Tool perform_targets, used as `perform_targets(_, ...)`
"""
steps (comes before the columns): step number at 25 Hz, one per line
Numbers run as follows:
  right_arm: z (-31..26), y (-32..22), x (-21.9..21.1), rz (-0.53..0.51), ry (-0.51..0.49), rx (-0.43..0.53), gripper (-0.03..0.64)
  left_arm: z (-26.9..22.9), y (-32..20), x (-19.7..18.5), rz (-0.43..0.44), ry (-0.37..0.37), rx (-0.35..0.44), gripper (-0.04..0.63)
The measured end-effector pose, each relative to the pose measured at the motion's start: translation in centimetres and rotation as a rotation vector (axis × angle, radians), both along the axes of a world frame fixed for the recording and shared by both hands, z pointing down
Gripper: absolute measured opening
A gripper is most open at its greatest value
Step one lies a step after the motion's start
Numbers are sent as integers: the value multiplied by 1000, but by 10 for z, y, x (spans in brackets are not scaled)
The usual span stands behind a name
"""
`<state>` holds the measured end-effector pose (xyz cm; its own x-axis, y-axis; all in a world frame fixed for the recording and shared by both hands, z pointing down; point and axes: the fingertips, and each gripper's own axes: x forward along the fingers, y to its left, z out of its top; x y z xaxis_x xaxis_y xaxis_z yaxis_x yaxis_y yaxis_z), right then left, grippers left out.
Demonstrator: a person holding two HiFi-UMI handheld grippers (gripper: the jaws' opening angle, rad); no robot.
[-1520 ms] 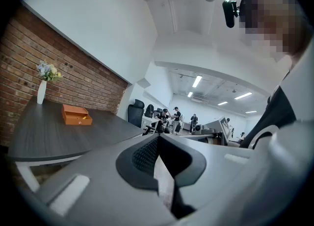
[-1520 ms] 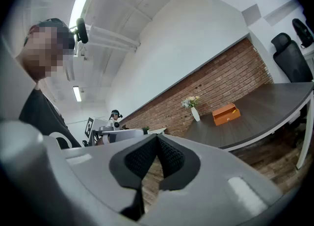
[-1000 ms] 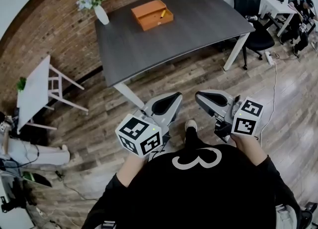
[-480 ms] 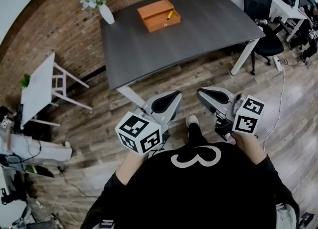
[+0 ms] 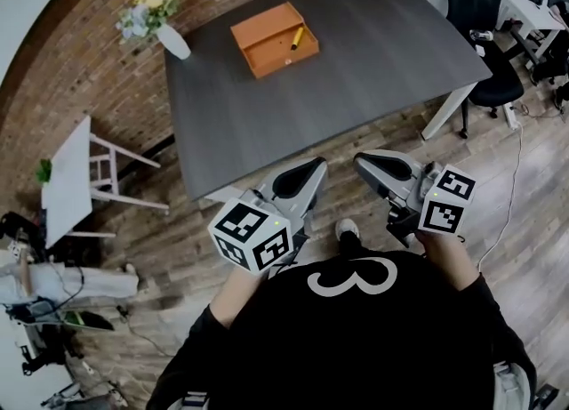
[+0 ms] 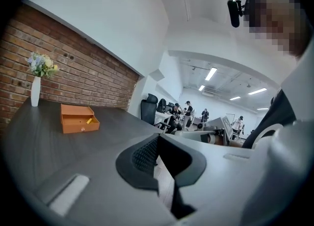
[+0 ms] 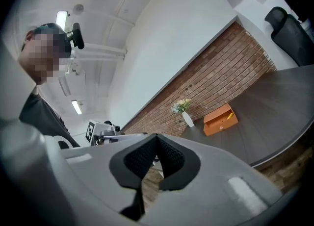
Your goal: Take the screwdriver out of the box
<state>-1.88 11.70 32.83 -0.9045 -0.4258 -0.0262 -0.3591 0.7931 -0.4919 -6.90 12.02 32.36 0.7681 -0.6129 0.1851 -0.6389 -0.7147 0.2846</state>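
Both grippers are held low in front of the person's body, and against a second ago the dark table (image 5: 356, 70) is seen closer. Its near edge now lies just ahead of the jaw tips in the head view, where a wider strip of wooden floor (image 5: 178, 213) was seen between them earlier. An approach on foot is indicated by this, so the task is judged to be at its very start, with no reach yet begun. The left gripper (image 5: 298, 181) is closed, its pads pressed together with nothing between them, and the right gripper (image 5: 378, 168) is likewise closed and empty. The orange box (image 5: 275, 39) is set open toward the far side of the table, near a white vase (image 5: 173, 41) of flowers by the brick wall. The screwdriver (image 5: 296, 39) is seen inside the box only as a small yellow sliver, probably its handle, lying toward the box's right end. Box and screwdriver are kept well apart from both grippers, roughly straight ahead of the left one, with most of the bare tabletop between. One pair of jaws would have to be opened before any pick is tried.
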Motion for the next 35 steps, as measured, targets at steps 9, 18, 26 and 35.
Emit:
perform_targets(9,-38,-118,46,1,-9,54,2,-29,-114,42,-12,-71,44,14)
perform_targets(18,-48,-161,37,-36,29,105,2,-30,-156,30,-49,-74,49,12)
perform_targets(26,-41,-213,55,37,38,76,2,-30,-221,39,-13,-56,40,14)
perform_targets(35,-24,-302,48,35,47,-12,2,-18,-310,43,7,-40,-13,14)
